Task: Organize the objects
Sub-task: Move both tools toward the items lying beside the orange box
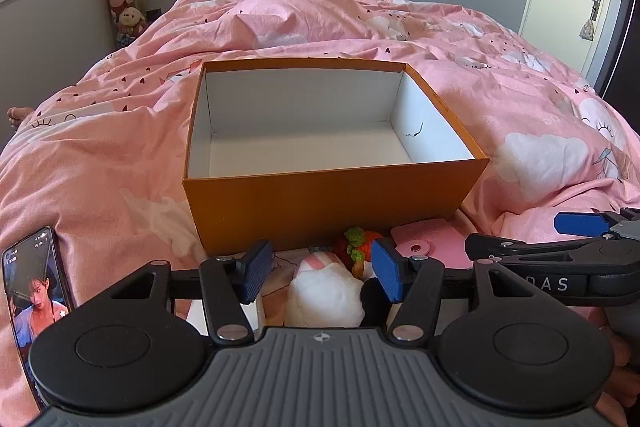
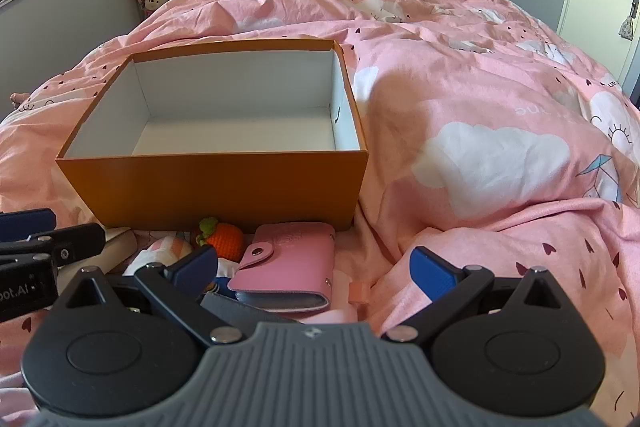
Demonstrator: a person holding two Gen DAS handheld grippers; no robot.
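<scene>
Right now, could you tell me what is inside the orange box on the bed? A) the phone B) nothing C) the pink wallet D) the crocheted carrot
B: the orange box shows only bare white walls and floor, while the pink wallet and the carrot lie on the bed in front of it and the phone lies off to its left.
</scene>
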